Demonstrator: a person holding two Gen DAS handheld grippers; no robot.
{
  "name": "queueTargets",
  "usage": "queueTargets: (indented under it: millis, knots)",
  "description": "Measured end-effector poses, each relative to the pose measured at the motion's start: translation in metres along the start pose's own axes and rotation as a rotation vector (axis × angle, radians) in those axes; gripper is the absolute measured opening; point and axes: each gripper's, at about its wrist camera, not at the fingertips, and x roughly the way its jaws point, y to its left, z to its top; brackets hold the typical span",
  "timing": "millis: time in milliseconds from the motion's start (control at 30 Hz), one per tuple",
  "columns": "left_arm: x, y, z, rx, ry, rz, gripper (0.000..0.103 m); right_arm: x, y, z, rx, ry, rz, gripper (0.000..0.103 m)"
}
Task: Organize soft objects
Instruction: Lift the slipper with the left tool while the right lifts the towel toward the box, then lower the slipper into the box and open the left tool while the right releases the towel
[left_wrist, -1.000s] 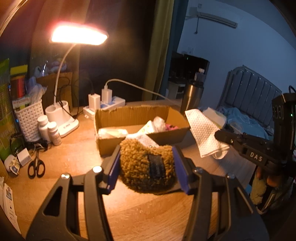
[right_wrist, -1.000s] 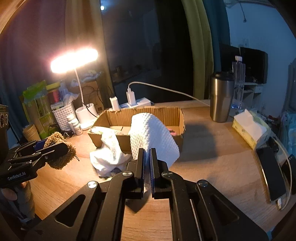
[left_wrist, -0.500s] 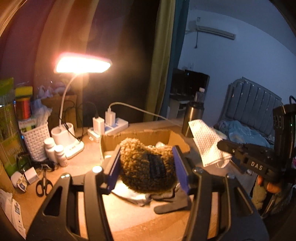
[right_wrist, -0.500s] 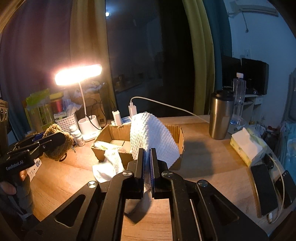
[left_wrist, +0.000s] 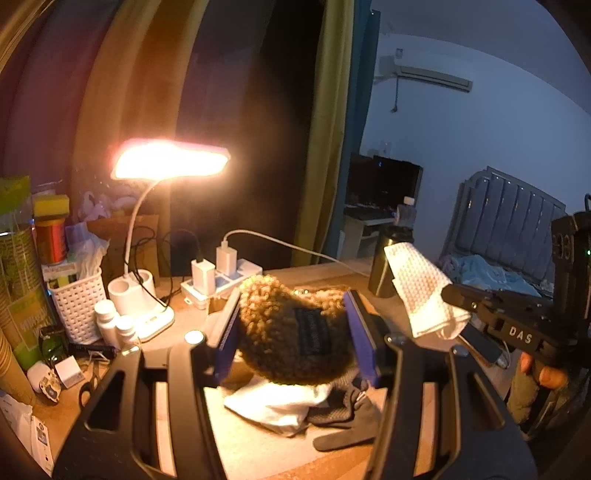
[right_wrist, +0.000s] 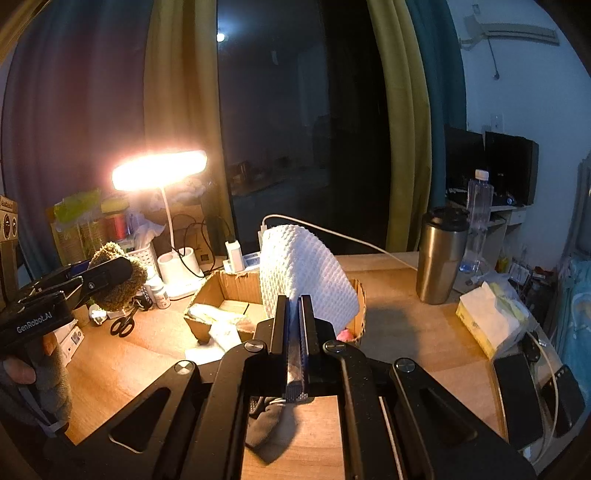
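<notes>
My left gripper (left_wrist: 293, 325) is shut on a brown curly fleece hat (left_wrist: 291, 332) with a dark label, held up above the desk. It also shows at the left of the right wrist view (right_wrist: 114, 280). My right gripper (right_wrist: 293, 310) is shut on a white waffle cloth (right_wrist: 303, 269), lifted over the cardboard box (right_wrist: 225, 288); the cloth also shows in the left wrist view (left_wrist: 421, 291). A white cloth (left_wrist: 277, 402) and a grey glove (left_wrist: 347, 413) lie on the desk below the hat. The box holds other soft items.
A lit desk lamp (left_wrist: 170, 162), power strip (left_wrist: 221, 280), white basket (left_wrist: 74, 295), pill bottles and scissors (right_wrist: 123, 325) crowd the left. A steel tumbler (right_wrist: 439, 254), tissue pack (right_wrist: 487, 317) and phones (right_wrist: 517, 391) stand on the right.
Both grippers have risen with their loads. The hat now hides most of the box in the left wrist view; the white cloth and glove appear beneath it.
</notes>
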Motion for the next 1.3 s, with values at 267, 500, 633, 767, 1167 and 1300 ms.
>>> queueTargets:
  millis: [267,500,633,767,1167,1300]
  knots:
    - [0.011,0.001,0.014,0.001,-0.029,0.003,0.054,0.004,-0.003,0.012,-0.011,-0.019,-0.003,0.005]
    - [0.02,0.001,0.023,0.005,-0.055,0.006,0.054,0.012,-0.008,0.023,-0.02,-0.032,-0.007,0.006]
    - [0.025,0.004,0.026,0.006,-0.064,0.012,0.054,0.018,-0.01,0.03,-0.024,-0.036,-0.005,0.005]
    - [0.031,0.003,0.028,0.018,-0.078,0.026,0.054,0.025,-0.012,0.033,-0.026,-0.037,0.0,0.005]
    - [0.059,0.003,0.028,0.019,-0.09,0.028,0.054,0.05,-0.021,0.037,-0.028,-0.018,0.012,0.005]
    - [0.072,0.002,0.027,0.022,-0.081,0.036,0.054,0.061,-0.025,0.037,-0.029,-0.006,0.016,0.005]
